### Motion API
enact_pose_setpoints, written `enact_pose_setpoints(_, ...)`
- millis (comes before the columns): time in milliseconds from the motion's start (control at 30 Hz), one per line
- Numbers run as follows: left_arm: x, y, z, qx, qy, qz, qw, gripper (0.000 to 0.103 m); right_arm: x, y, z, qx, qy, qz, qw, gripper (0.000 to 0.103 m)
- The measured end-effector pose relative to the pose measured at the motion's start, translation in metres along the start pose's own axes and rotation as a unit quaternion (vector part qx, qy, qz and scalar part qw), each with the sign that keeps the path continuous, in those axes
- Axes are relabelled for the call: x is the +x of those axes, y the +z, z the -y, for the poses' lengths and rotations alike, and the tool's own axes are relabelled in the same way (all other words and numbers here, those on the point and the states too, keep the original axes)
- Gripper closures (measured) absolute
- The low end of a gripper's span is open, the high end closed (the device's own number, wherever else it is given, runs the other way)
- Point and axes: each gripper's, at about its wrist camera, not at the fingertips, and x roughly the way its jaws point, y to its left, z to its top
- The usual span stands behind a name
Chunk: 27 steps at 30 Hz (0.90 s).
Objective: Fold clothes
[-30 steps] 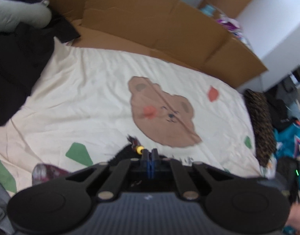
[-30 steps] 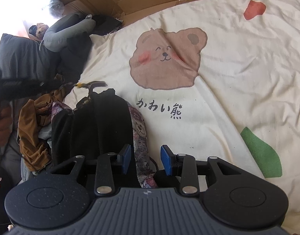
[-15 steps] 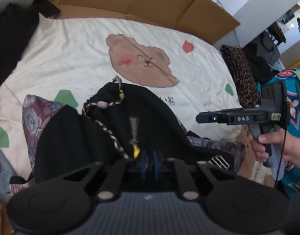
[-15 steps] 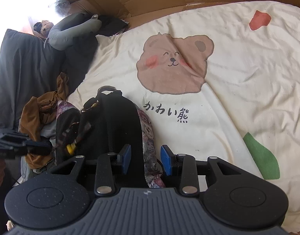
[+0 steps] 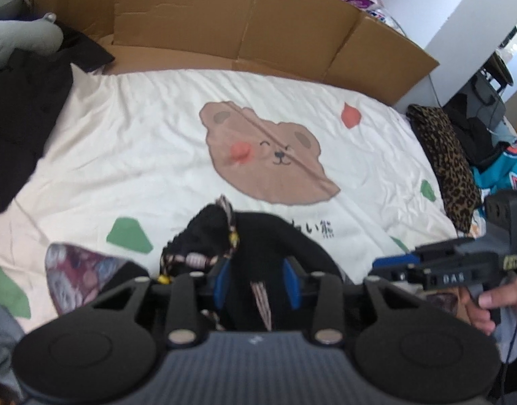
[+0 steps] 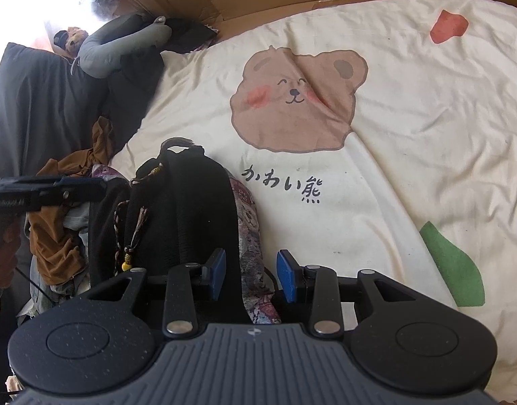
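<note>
Cream bear-print sheet (image 6: 410, 128) lettered "かわい熊", black garment (image 6: 191, 209), both grippers' blue fingers (image 5: 221, 280) spread, right gripper (image 5: 460, 270) marked "DAS"

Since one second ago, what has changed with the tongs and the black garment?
The left tongs were shut on the black garment and have now opened around it, letting it go. The right tongs stayed open over the garment's patterned edge. The bear sheet has not shifted.
</note>
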Motion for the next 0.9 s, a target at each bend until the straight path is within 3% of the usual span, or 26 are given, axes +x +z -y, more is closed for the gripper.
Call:
enact_pose_setpoints(100, 0.010, 0.008, 0.001, 0.002, 0.015, 0.004, 0.9999, 0.060, 0.001, 0.000, 0.002, 0.002, 0.000, 0.001, 1.000, 0.062)
enact_pose_setpoints(533, 0.062, 0.035, -0.021, -0.059, 0.031, -0.004, 0.9978, 0.062, 0.010, -0.003, 0.005, 0.000, 0.003, -0.008, 1.000, 0.063)
enact_pose_setpoints(633, 0.070, 0.034, -0.023, -0.068, 0.028, -0.006, 0.9973, 0.069, 0.010, -0.003, 0.006, 0.002, 0.003, -0.007, 1.000, 0.063)
enact_pose_setpoints(700, 0.071, 0.034, -0.025, -0.077, 0.026, -0.004, 0.9967, 0.102, 0.011, -0.003, 0.006, 0.003, 0.004, -0.008, 1.000, 0.063)
enact_pose_setpoints(900, 0.055, 0.034, -0.030, -0.076, 0.012, -0.002, 0.9970, 0.103, 0.014, -0.006, 0.001, -0.007, -0.001, -0.017, 1.000, 0.063)
